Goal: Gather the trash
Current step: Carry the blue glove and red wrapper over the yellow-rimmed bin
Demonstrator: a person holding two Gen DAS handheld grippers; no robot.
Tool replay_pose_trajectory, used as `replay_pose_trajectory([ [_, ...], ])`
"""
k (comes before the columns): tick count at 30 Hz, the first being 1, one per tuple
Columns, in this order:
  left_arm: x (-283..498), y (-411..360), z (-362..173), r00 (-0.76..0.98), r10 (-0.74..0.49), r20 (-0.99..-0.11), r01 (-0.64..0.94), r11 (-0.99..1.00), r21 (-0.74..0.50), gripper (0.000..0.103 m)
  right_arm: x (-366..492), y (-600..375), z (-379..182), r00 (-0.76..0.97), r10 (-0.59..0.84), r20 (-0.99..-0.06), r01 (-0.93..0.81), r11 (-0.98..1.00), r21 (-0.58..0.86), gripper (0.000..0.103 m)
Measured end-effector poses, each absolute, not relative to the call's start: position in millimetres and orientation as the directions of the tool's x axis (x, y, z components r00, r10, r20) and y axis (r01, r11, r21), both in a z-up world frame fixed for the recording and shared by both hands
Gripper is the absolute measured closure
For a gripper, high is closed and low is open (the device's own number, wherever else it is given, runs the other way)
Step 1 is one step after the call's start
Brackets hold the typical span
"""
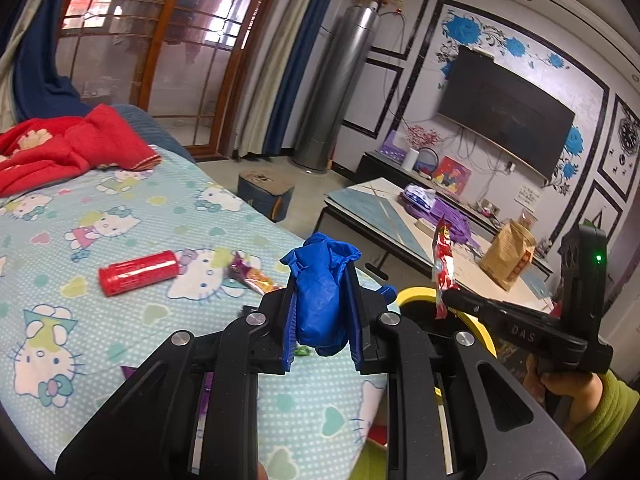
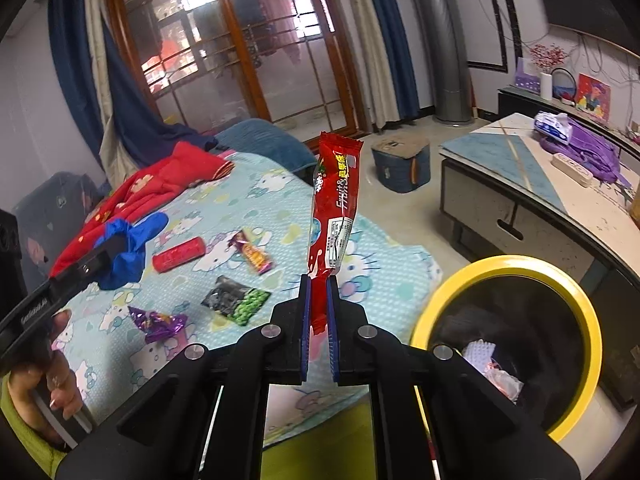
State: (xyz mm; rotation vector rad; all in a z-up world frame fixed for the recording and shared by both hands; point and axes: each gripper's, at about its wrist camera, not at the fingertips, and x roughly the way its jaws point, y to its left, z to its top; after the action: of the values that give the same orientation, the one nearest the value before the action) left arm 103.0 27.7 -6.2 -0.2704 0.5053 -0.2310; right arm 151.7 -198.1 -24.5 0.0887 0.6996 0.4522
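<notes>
- L gripper (image 1: 324, 312) clamped on crumpled blue glove (image 1: 320, 300), above bed (image 1: 120, 208);
- R gripper (image 2: 319, 320) clamped on red wrapper (image 2: 334, 216), upright, beside yellow-rimmed bin (image 2: 576, 300).

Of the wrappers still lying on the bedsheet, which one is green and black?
The flat green-and-black snack packet, between the crumpled purple foil wrapper and the orange-and-purple candy wrapper; only it shows green.

We read "Fruit&" in white letters down the red snack wrapper (image 2: 335, 216), and the raised letters "DAS" on the black finger of the right gripper (image 1: 450, 300).
</notes>
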Motion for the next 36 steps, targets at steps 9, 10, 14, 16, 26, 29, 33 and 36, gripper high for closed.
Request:
replay_pose_trajectory([
  [9, 106, -9, -2, 0.828, -0.343, -0.443, 0.227, 0.928, -0.295, 0.089, 154, -235, -24, 0.701, 0.398, -0.592, -0.314, 0.917, 0.245, 0.095],
  [10, 108, -14, -3, 0.822, -0.353, -0.448, 0.237, 0.926, -0.295, 0.089, 155, -239, -24, 0.704, 0.394, -0.591, -0.307, 0.919, 0.247, 0.095],
  [14, 110, -30, -4, 0.808, -0.377, -0.453, 0.264, 0.919, -0.292, 0.089, 154, -255, -24, 0.716, 0.381, -0.585, -0.283, 0.924, 0.255, 0.095],
  [16, 113, -39, -3, 0.801, -0.389, -0.454, 0.283, 0.916, -0.286, 0.089, 154, -262, -25, 0.722, 0.371, -0.584, -0.270, 0.928, 0.257, 0.096],
  [26, 124, -81, -13, 0.763, -0.430, -0.483, 0.347, 0.903, -0.255, 0.089, 158, -293, -37, 0.730, 0.332, -0.598, -0.191, 0.938, 0.288, 0.096],
  [29, 127, -92, -16, 0.751, -0.439, -0.493, 0.365, 0.898, -0.244, 0.089, 159, -303, -40, 0.730, 0.323, -0.602, -0.170, 0.939, 0.298, 0.096],
  [33, 134, -107, -21, 0.736, -0.451, -0.505, 0.389, 0.892, -0.229, 0.089, 161, -316, -45, 0.731, 0.309, -0.609, -0.136, 0.940, 0.314, 0.096],
  [36, 137, -118, -25, 0.722, -0.459, -0.518, 0.406, 0.887, -0.220, 0.089, 161, -326, -48, 0.737, 0.289, -0.611, -0.108, 0.943, 0.316, 0.096],
])
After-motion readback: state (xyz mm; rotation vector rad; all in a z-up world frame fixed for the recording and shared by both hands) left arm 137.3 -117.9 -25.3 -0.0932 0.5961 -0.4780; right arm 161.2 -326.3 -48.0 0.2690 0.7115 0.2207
